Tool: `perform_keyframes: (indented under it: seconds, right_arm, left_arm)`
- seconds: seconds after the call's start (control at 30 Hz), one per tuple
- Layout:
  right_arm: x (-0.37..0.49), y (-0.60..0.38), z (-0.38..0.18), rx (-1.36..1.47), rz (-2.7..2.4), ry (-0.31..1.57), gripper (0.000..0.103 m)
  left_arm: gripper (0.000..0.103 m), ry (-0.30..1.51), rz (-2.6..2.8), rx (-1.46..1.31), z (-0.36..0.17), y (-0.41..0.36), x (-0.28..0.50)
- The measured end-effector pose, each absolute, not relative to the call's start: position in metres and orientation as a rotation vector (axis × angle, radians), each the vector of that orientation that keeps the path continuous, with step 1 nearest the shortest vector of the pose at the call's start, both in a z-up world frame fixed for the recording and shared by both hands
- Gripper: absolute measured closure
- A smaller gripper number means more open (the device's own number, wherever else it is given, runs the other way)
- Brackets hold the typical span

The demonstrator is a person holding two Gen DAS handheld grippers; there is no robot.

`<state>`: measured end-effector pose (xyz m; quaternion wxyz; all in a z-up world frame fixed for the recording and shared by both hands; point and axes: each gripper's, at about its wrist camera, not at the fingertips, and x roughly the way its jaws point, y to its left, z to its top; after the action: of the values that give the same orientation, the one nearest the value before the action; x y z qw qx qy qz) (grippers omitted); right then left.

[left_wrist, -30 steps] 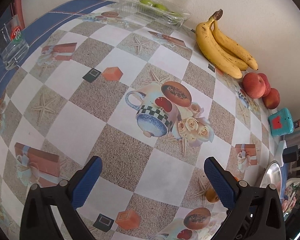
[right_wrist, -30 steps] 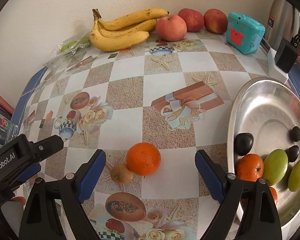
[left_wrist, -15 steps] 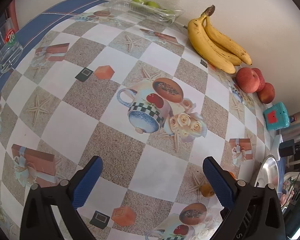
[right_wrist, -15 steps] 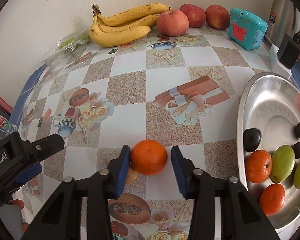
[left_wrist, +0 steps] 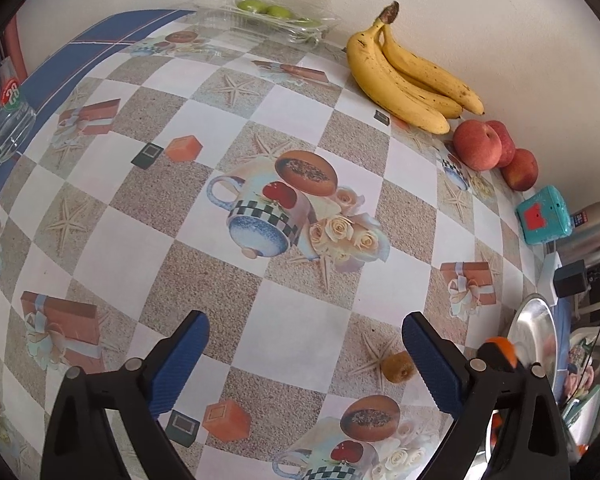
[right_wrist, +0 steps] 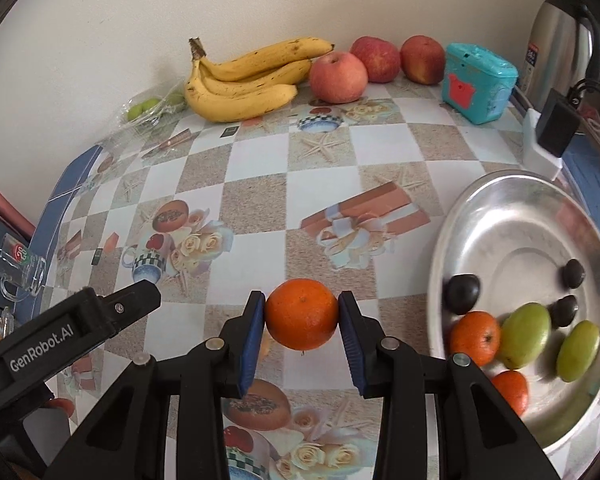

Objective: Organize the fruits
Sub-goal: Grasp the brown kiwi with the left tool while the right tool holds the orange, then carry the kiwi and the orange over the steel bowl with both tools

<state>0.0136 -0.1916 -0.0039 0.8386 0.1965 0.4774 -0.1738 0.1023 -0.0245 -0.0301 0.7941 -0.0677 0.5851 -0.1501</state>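
Right gripper (right_wrist: 302, 322) closed on the orange (right_wrist: 302, 314), blue pads pressing both sides, fruit lifted just above the counter (right_wrist: 260, 200). To the right, near, the metal bowl (right_wrist: 500, 208) with two oranges, green fruits and dark ones inside. Left gripper (left_wrist: 306, 360) wide, jaws closing slightly, nothing between them, only the counter below. Small brown kiwi (left_wrist: 398, 367) just beside its right finger. Bananas (right_wrist: 244, 80) and apples (right_wrist: 338, 76) far back at the wall.

Right gripper (right_wrist: 302, 326) has clamped and lifted the orange (right_wrist: 302, 314).
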Motion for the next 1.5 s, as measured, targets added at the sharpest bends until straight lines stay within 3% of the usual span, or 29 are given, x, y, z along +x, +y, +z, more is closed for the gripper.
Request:
perform_keyframes:
  seconds: [0.77, 0.97, 1.03, 1.27, 1.5]
  right_arm:
    - [-0.029, -0.238, 0.013, 0.411, -0.458, 0.996, 0.064]
    - [-0.039, -0.250, 0.012, 0.436, -0.478, 0.996, 0.064]
    - [-0.041, -0.253, 0.012, 0.445, -0.483, 0.995, 0.064]
    - [-0.046, -0.260, 0.012, 0.464, -0.490, 0.993, 0.064]
    - [-0.046, -0.259, 0.011, 0.464, -0.486, 0.998, 0.064]
  left_arm:
    - [0.017, 1.288, -0.427, -0.017, -0.041, -0.086, 0.073]
    - [0.036, 1.296, -0.431, 0.014, -0.046, -0.095, 0.070]
    - [0.049, 1.305, -0.433, 0.020, -0.048, -0.097, 0.070]
    - [0.071, 1.325, -0.427, 0.018, -0.053, -0.098, 0.070]
    - [0.074, 1.308, -0.436, -0.010, -0.043, -0.096, 0.068]
